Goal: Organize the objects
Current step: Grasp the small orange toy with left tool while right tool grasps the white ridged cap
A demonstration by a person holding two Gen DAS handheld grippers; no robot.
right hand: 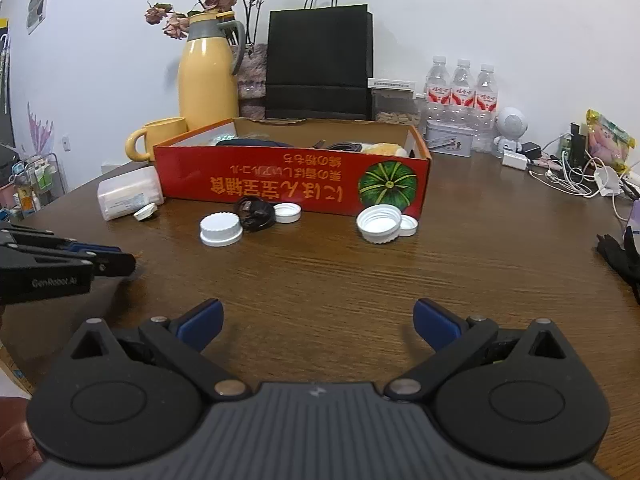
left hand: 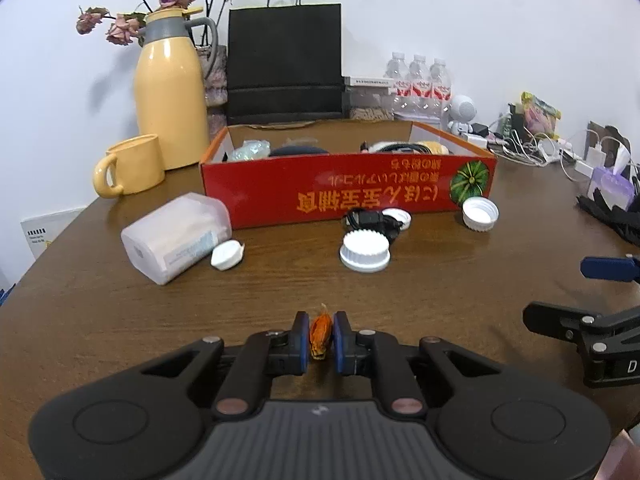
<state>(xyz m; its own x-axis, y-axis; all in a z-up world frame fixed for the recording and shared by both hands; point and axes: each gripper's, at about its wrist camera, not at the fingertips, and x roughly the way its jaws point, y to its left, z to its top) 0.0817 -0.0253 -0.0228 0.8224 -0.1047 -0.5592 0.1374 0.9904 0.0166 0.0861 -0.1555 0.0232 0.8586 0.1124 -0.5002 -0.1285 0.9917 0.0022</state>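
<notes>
Pinching a small orange thing tight, left gripper low over the brown table, right gripper spread wide with nothing inside, red box far behind.

1. The box stands mid-table, holding assorted items.
2. Behind it stands the paper bag; at its left, the jug and mug.
3. Before it lie caps and a plastic container.

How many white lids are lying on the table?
4, all before the red box: ridged lid, small lid behind the black cable, big upturned lid, another tucked behind it. More may be hidden.
</notes>
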